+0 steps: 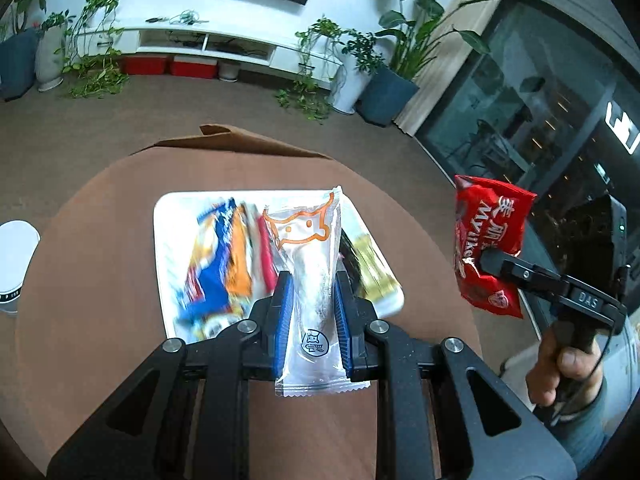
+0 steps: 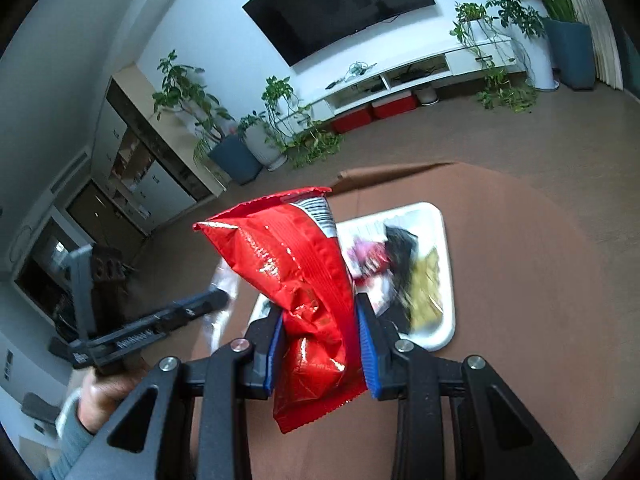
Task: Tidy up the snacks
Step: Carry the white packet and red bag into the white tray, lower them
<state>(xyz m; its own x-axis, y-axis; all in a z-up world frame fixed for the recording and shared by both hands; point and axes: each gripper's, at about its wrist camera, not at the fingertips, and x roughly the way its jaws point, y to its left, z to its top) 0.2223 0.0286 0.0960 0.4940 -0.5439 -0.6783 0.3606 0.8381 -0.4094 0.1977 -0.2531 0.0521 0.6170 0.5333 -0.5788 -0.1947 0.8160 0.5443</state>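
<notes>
My left gripper (image 1: 311,280) is shut on a clear snack packet with an orange cat face (image 1: 310,264) and holds it above the white tray (image 1: 164,240). The tray lies on the round brown table (image 1: 100,240) and holds several blurred snack packets (image 1: 218,264). My right gripper (image 2: 318,308) is shut on a red Mylikes bag (image 2: 296,280), raised above the table to the right of the tray; the bag also shows in the left wrist view (image 1: 486,240). The tray shows in the right wrist view (image 2: 446,280) with yellow and black packets (image 2: 424,280).
A white round container (image 1: 14,264) stands at the table's left edge. A brown paper piece (image 1: 240,144) lies at the table's far edge. Beyond are potted plants (image 1: 384,80), a white TV cabinet (image 1: 224,44) and carpet floor.
</notes>
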